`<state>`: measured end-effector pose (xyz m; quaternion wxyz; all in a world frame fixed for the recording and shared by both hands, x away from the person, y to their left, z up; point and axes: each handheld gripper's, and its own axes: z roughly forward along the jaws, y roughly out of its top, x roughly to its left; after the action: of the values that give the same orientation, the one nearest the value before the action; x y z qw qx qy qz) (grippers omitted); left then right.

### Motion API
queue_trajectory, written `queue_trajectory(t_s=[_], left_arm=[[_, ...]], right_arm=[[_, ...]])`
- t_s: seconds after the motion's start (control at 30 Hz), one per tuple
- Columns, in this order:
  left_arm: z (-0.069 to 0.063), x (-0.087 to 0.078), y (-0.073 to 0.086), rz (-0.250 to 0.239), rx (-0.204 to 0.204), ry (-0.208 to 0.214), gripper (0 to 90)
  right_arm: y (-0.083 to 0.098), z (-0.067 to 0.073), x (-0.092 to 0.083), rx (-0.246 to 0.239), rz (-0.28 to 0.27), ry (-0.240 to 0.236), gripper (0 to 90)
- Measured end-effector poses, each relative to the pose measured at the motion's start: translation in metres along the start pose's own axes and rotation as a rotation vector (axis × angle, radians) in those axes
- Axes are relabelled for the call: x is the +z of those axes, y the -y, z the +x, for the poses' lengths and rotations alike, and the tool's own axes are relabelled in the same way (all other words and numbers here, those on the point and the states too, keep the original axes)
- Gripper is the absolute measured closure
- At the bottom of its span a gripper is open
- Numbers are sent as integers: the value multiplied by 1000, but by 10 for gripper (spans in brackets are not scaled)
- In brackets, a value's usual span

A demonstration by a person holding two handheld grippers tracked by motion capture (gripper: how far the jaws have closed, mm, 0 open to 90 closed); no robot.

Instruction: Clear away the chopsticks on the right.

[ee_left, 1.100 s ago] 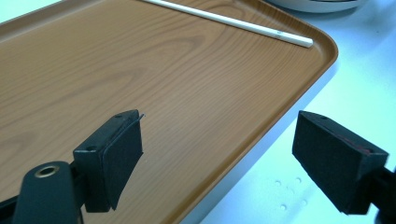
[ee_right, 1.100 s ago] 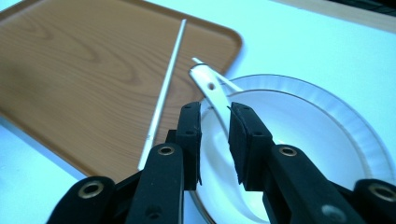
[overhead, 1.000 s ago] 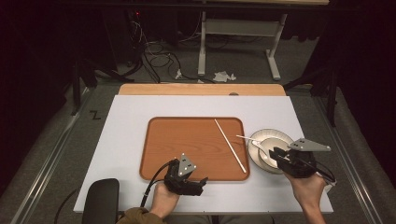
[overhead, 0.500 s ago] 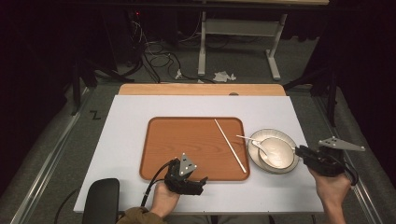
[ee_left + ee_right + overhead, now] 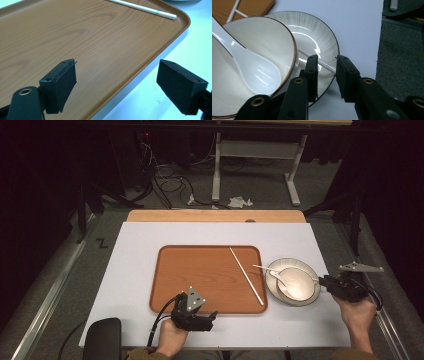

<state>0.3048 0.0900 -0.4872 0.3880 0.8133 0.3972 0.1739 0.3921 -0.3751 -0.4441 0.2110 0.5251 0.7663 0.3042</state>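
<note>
A white table point(image 5: 140, 270) stood on grey carpet point(image 5: 60, 270) in a dark room; left gripper point(image 5: 196, 314) released, right gripper point(image 5: 325, 75) unclenched beside a plate point(image 5: 322, 37).

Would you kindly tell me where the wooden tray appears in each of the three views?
High view: the tray lies mid-table, left of the plate.
Left gripper view: the tray fills the upper left, with its rim running between the jaws.
Right gripper view: one corner of the tray shows at the top left.
Shared landmark: the white chopstick lying on the tray's right side.
</note>
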Motion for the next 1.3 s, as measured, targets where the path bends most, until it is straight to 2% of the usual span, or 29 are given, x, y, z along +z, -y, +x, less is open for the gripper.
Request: queue_trajectory(t_s=[0.03,0.27,0.3,0.43,0.5,0.6,0.77,0.93,1.07,1.27,1.3], left_arm=[[1,-2,2,-1,-9,-8,163],[2,-4,6,10,-23,-28,163],[2,-6,7,9,-27,-35,163],[3,-9,8,4,-35,-43,163],[4,-11,10,2,-42,-53,163],[4,-13,11,0,-48,-57,163],[5,-15,14,6,-58,-76,163],[5,-18,16,3,-69,-83,163],[5,-20,18,4,-76,-92,163],[5,-21,19,5,-80,-92,163],[6,-21,19,4,-81,-93,163]], right_arm=[[-2,-2,5,-23,26,11,711],[-9,-5,15,-55,53,-17,691],[-9,-6,20,-56,56,-43,687],[-11,-7,27,-62,79,-46,678],[-13,-10,30,-57,75,-71,678],[-12,-13,35,-48,90,-83,677],[-16,-15,40,-60,94,-99,724],[-19,-13,46,-72,114,-92,756],[-22,-10,51,-75,122,-90,837],[-24,-8,54,-86,131,-90,846],[-25,-9,53,-84,117,-88,847]])
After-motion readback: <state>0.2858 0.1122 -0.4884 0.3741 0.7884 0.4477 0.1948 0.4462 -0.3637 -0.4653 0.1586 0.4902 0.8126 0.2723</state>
